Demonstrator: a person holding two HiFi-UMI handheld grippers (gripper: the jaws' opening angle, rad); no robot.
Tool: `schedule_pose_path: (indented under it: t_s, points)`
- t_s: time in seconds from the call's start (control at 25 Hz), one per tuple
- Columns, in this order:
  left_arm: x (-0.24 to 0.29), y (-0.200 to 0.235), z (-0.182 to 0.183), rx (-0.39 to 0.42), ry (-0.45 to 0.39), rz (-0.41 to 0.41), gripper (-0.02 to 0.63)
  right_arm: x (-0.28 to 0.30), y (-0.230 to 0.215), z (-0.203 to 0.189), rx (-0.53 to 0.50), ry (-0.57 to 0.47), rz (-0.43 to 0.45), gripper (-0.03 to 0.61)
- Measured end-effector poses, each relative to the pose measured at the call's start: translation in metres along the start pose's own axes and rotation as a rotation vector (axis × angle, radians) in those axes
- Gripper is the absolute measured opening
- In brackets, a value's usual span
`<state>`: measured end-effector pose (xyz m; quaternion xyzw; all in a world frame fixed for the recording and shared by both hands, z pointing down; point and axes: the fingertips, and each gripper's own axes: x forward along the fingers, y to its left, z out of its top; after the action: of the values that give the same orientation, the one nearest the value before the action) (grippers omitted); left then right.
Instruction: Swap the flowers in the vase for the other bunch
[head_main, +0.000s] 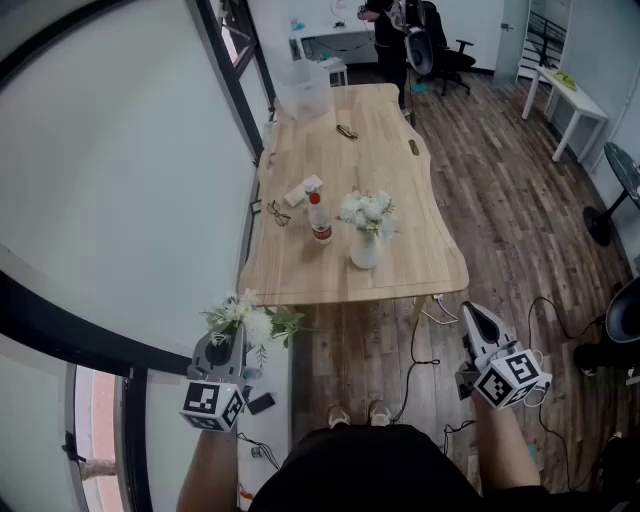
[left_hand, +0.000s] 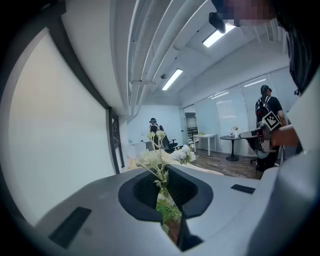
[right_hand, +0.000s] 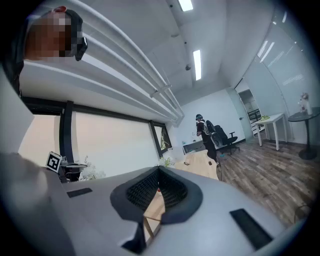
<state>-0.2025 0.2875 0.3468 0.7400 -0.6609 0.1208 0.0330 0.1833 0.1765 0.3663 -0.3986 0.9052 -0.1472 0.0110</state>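
Where left hand-held gripper (left_hand: 167, 215) clamps, bunch (left_hand: 159, 165) juts ahead

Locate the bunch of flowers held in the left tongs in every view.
Head view: the bunch of flowers is at lower left, gripped by the left tongs.
Left gripper view: dead centre, stems clamped between the jaws.
Right gripper view: far left, small and white.
Shared landmark: the wooden table.

Dark plank floor (head_main: 500, 220) at three o'clock, white wall (head_main: 120, 180) at nine, wooden desk (head_main: 400, 180) at twelve, ceiling strip lights (left_hand: 172, 79) lit.
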Motion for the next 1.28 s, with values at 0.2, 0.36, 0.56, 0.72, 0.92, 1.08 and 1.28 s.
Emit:
schedule_pose_path:
  t_s: [0.2,0.36,0.56,0.72,0.92,1.08,1.28]
  points:
    - [0.004,-0.005,-0.002,-0.001,-0.023,0.009,0.021,-0.005,-0.007,0.003,0.003,0.001,0.003,0.026]
    - [0.009,-0.016,0.005,0.003,-0.03,0.016,0.021,-0.008,-0.017,0.007,0.016,-0.008,0.016,0.026]
    - [0.015,-0.028,0.014,0.019,-0.039,0.038,0.021,-0.007,-0.029,0.016,0.022,-0.025,0.052,0.026]
    - [0.015,-0.036,0.017,0.031,-0.037,0.057,0.021,-0.002,-0.037,0.014,0.032,-0.015,0.09,0.026]
    - [0.018,-0.036,0.021,0.047,-0.038,0.062,0.023,0.01,-0.041,0.018,0.044,-0.013,0.108,0.026]
    - [0.031,-0.023,0.017,0.032,-0.037,0.07,0.021,0.023,-0.04,0.014,0.056,-0.001,0.117,0.026]
    - [0.059,-0.009,0.016,0.032,-0.036,0.047,0.021,0.046,-0.036,0.012,0.04,0.031,0.125,0.026]
